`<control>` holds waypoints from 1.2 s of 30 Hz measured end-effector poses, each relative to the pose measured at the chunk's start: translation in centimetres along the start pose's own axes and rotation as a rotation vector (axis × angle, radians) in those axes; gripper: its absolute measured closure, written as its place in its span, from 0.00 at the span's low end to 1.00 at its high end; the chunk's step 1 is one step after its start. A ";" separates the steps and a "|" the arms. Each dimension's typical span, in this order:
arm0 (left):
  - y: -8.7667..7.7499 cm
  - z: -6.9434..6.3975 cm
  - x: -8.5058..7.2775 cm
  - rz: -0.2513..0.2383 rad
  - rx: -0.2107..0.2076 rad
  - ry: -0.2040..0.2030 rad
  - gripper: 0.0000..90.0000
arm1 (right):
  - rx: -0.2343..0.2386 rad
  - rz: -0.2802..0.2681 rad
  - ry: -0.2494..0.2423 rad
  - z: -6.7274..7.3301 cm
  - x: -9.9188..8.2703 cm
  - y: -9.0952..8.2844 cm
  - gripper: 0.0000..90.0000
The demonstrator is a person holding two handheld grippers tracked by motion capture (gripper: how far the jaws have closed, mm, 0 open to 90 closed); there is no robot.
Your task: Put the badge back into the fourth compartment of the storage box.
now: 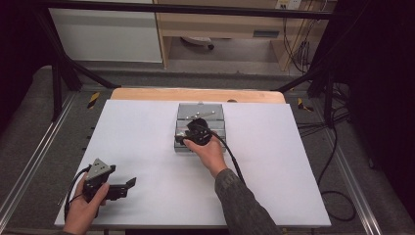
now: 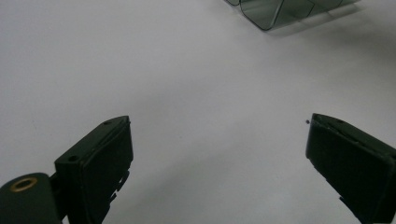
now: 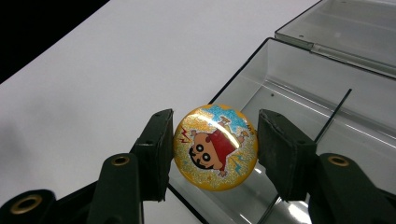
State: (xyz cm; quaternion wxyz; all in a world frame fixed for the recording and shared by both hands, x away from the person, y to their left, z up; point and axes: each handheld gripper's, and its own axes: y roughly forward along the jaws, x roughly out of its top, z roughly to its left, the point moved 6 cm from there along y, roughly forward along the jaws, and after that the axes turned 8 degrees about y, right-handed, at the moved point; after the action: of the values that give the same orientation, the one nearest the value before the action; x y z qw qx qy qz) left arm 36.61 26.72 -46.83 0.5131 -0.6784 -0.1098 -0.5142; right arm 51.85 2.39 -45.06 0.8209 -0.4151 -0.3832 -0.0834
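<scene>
A round yellow glitter badge (image 3: 215, 147) with a cartoon figure sits between the jaws of my right gripper (image 3: 214, 154), which is shut on its edges. It hangs over the near corner of a clear plastic box (image 3: 280, 79), whose lid (image 3: 355, 28) lies open behind. In the high view the right gripper (image 1: 190, 135) is at the box (image 1: 200, 113) in the middle of the table. My left gripper (image 1: 125, 188) is held low at the front left, its jaws wide open with nothing between them (image 2: 219, 154).
A white sheet (image 1: 147, 147) covers the table, with a wooden edge (image 1: 195, 94) at the back. A thin divider (image 3: 334, 114) splits the box. A corner of the box (image 2: 275, 11) shows far ahead of the left gripper. Cables trail at the right (image 1: 337, 161).
</scene>
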 end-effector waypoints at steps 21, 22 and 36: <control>0.0 0.0 0.0 0.001 -0.002 0.000 0.08 | -0.017 0.018 -0.013 0.0 -0.3 0.3 0.52; 0.0 0.0 0.0 0.001 -0.002 0.000 0.08 | -0.018 0.020 -0.016 0.0 -0.3 0.3 0.52; 0.0 -0.1 0.0 0.000 -0.003 0.001 0.08 | -0.026 -0.018 -0.036 0.5 0.2 -0.6 0.44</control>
State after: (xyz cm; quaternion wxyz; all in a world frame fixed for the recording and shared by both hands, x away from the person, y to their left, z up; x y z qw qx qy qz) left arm 36.61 26.66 -46.86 0.5122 -0.6791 -0.1087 -0.5145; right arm 51.41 2.37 -44.38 0.8075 -0.4237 -0.4007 -0.0884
